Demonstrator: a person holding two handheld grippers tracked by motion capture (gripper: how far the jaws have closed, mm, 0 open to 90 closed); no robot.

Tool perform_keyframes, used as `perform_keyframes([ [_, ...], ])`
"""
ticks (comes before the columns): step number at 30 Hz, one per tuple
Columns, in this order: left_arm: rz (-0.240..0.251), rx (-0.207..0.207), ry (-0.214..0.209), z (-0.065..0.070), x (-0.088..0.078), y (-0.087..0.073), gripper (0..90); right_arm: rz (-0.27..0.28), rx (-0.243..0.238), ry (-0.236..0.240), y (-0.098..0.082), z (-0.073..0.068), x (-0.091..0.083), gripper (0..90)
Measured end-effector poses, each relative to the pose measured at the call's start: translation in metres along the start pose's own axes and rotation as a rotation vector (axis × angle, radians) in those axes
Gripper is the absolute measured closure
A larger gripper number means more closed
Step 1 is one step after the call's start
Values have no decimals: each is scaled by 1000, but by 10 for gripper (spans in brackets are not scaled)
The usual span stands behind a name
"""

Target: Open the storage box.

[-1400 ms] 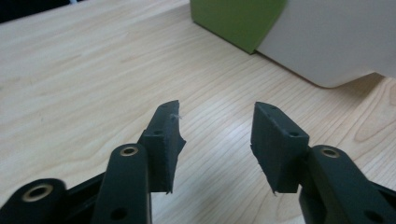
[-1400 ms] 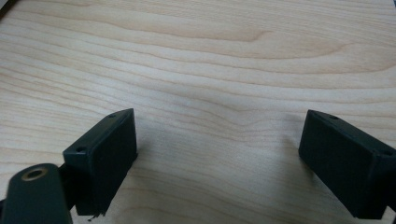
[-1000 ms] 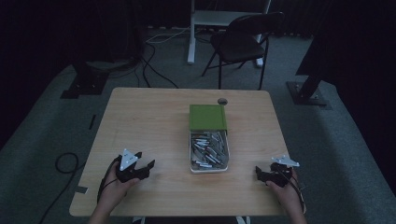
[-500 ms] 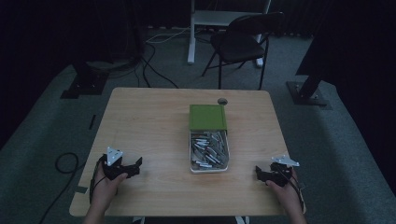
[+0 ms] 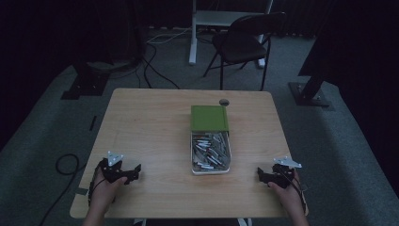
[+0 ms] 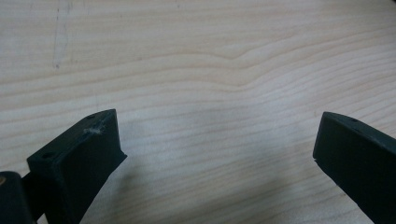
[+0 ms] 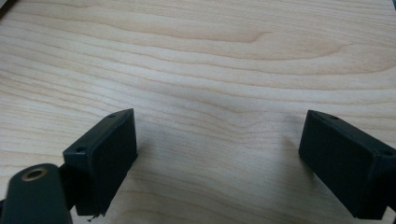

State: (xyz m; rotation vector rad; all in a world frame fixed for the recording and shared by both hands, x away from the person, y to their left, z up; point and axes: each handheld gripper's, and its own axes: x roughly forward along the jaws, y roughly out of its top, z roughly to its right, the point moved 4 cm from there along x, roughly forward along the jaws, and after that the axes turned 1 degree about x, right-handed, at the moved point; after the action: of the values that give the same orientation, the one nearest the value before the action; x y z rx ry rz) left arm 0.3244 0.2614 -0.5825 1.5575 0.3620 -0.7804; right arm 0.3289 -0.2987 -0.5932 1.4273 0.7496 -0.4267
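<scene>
Tray (image 5: 210, 170) of small metal pieces sits mid-bench, slightly right of centre, its green lid (image 5: 209, 117) lying flat just beyond it on the far side and touching its far end. The tray is white-rimmed and shallow, and it is heaped with slim silvery pieces, some with dark or reddish tips (too small to say what they are). A small dark round thing (image 5: 224, 102) lies just beyond the lid, near the far edge.

Both hands rest at the near edge of the bench (image 5: 150, 122), well apart from the tray. The left tool (image 5: 134, 170) sits near the near-left corner with its jaws spread wide over bare wood; they have just been opening, and nothing lies between them. The right tool (image 5: 260, 175) lies near the near-right corner, jaws likewise wide and empty, as the right gripper view confirms.

The step looks like a ready pose, with the tray open and no piece yet picked. The next move probably calls for one tool to travel inward and away from the person to the tray, come down over a single piece, and close narrowly on it without dragging its neighbours.
</scene>
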Motion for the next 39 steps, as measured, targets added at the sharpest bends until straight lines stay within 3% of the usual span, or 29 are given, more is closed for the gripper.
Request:
perform_keyframes([
  [10, -73, 19, 10, 2, 3, -5, 17, 0, 0, 0, 0, 0, 0, 109],
  [12, -82, 38, 22, 4, 3, -5, 17, 0, 0, 0, 0, 0, 0, 109],
  [24, -82, 24, 50, 7, 3, -6, 18, -1, -1, 1, 0, 0, 0, 109],
  [37, -84, 21, 50, 8, 3, -6, 18, 5, 2, -1, 0, 0, -1, 130],
  [39, -84, 19, 51, 8, 3, -6, 18, 14, 16, 18, -1, -1, -3, 129],
])
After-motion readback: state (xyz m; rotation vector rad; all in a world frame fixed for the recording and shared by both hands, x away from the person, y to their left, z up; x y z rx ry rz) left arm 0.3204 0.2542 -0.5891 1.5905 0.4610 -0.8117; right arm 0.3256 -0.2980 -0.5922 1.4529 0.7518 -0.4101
